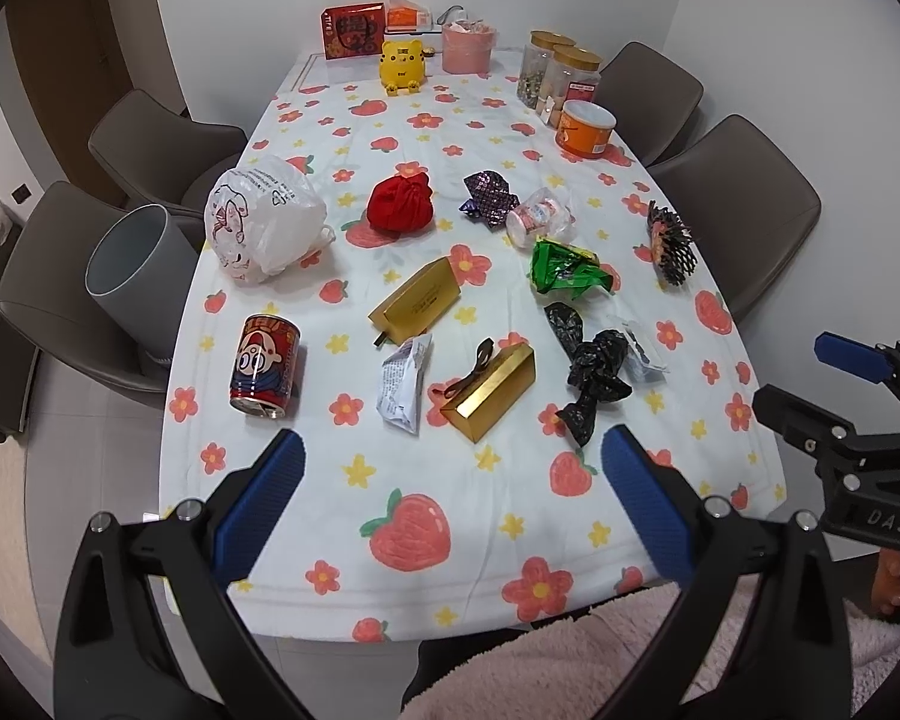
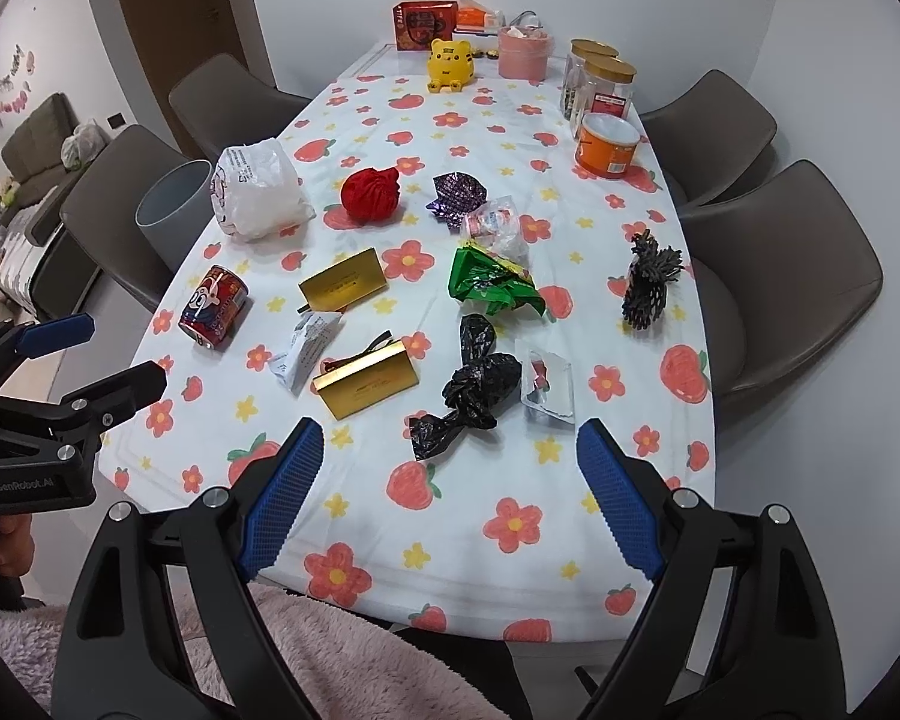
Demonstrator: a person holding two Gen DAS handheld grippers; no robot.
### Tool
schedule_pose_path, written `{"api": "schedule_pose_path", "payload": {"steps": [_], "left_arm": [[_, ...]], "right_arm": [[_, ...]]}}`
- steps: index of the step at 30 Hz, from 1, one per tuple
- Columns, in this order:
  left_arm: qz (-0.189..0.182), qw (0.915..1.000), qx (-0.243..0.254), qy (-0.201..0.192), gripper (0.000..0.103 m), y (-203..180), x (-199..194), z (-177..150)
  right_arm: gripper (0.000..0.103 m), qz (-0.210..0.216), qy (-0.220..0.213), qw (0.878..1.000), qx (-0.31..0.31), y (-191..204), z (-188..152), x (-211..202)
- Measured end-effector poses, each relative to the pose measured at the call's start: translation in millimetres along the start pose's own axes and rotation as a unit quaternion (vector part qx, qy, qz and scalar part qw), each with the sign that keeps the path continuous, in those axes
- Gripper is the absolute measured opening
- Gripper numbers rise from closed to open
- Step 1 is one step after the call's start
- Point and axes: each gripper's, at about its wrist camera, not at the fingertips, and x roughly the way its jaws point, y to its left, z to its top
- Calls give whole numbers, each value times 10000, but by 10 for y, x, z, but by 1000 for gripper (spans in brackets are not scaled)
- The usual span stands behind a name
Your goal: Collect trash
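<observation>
Trash lies scattered on the flowered tablecloth: a red can, a white plastic bag, a red crumpled ball, two gold boxes, a white wrapper, a black bag, a green wrapper and a purple wrapper. A grey bin stands on the chair at the table's left side. My left gripper hovers open over the near edge. My right gripper is open too, just short of the black bag.
Jars, an orange tub, a pink box, a yellow tiger toy and a red box stand at the far end. Brown chairs flank both sides. A pink fleece garment lies below the grippers.
</observation>
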Motion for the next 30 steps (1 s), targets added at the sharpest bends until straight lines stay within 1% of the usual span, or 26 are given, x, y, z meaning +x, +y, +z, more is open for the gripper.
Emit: {"api": "schedule_pose_path", "payload": {"steps": [30], "left_arm": [[-19, 10000, -31, -1, 99, 0, -32, 11]], "right_arm": [[83, 32, -14, 10000, -21, -21, 16, -41]]}}
